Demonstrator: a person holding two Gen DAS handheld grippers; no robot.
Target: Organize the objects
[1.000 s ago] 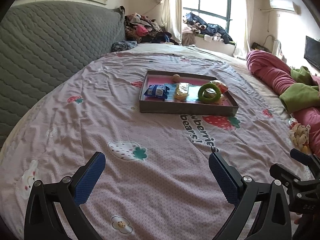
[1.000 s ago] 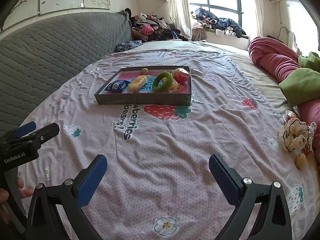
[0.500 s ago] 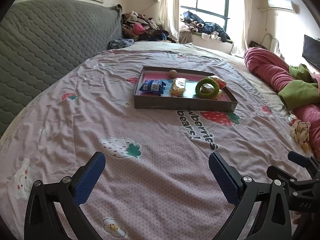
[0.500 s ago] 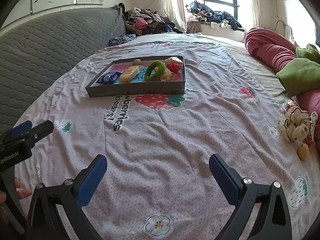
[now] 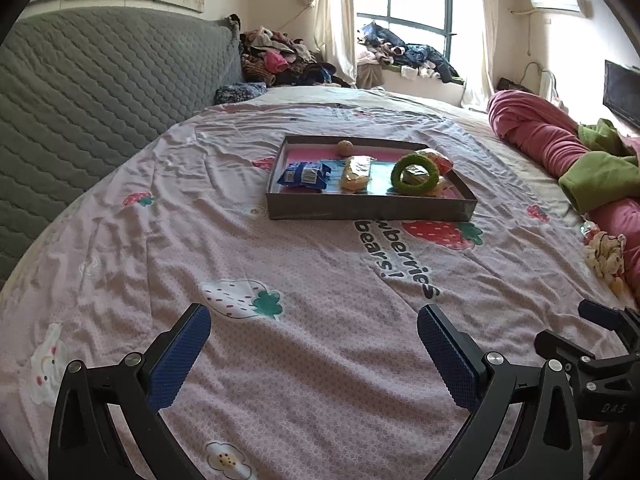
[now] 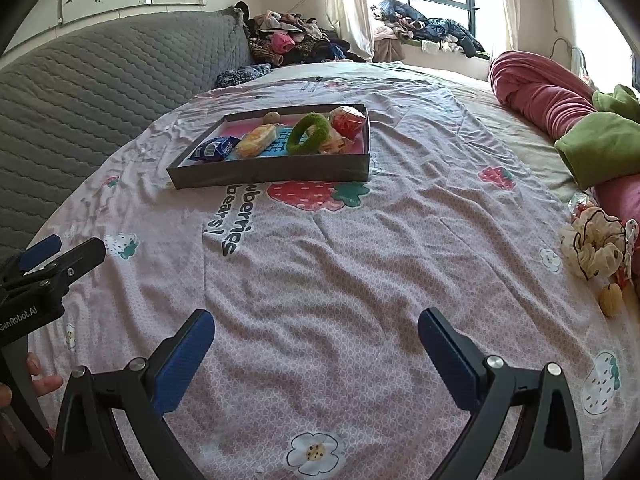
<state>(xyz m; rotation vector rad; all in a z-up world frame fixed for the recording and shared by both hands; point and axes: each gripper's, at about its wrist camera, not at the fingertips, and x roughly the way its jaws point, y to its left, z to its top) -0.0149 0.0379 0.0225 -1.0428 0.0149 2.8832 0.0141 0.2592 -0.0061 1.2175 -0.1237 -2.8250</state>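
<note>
Both the left gripper (image 5: 312, 354) and right gripper (image 6: 316, 358) hover wide open and empty above the pink strawberry-print bedsheet (image 6: 360, 264), lettered "berries bears!". The left one's black body reads "GenRobot.AI". Well ahead, a shallow dark cardboard tray (image 5: 372, 207) holds a blue snack packet (image 5: 303, 175), yellow wrapped bun (image 5: 356, 168) and fuzzy green ring (image 5: 415, 174).

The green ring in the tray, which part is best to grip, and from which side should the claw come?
Grip the green ring across its raised upper arc, coming from above. It leans tilted on the items behind it, so its top band stands free, with an open hole for one finger. The tray wall blocks a low approach from the front. Both claws are open and empty; the right claw probably has the more direct line.
</note>
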